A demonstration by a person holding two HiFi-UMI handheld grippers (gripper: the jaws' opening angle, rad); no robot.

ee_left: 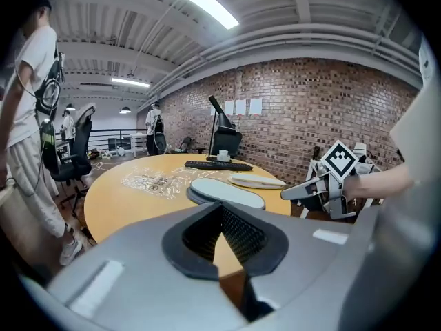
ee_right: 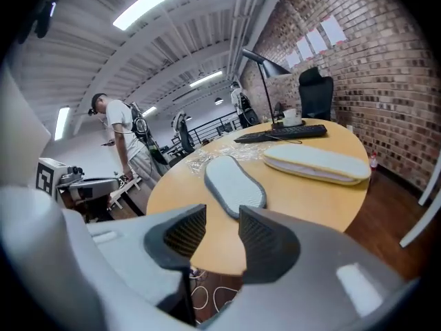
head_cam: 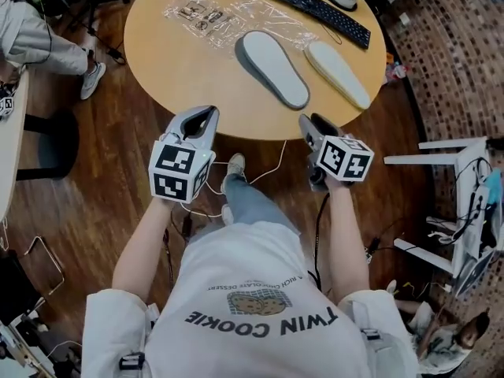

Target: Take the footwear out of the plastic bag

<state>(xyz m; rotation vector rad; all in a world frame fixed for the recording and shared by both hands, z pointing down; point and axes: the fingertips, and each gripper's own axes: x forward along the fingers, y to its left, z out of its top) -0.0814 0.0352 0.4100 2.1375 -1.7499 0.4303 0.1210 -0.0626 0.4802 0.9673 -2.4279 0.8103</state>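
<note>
Fingers on my left gripper (ee_left: 220, 211) are pinched together at the tips, and they hold nothing. This gripper hangs just off the near edge of the round table (head_cam: 177, 81), on its left side, over the wood floor.

A person (ee_left: 31, 116) in white stands near the left side of the table.

On the far left part of the table lies the plastic bag (head_cam: 206, 14). It is clear, flat and crinkly. I cannot tell if small bits are inside it.

Both shoes lie out of the bag, on the bare table top. The grey slipper (head_cam: 272, 68) lies in the middle of the table, with one end touching the bag's edge. The cream slipper (head_cam: 337, 73) lies just beside it, nearer the right edge of the table.

A black keyboard (head_cam: 315, 10) sits at the far right side of the table, behind the slippers.

My right gripper (ee_right: 222, 214) hangs just off the near edge too, on the right side. Its fingers are spread apart, and nothing is between them. I only see the table edge through the gap.
</note>
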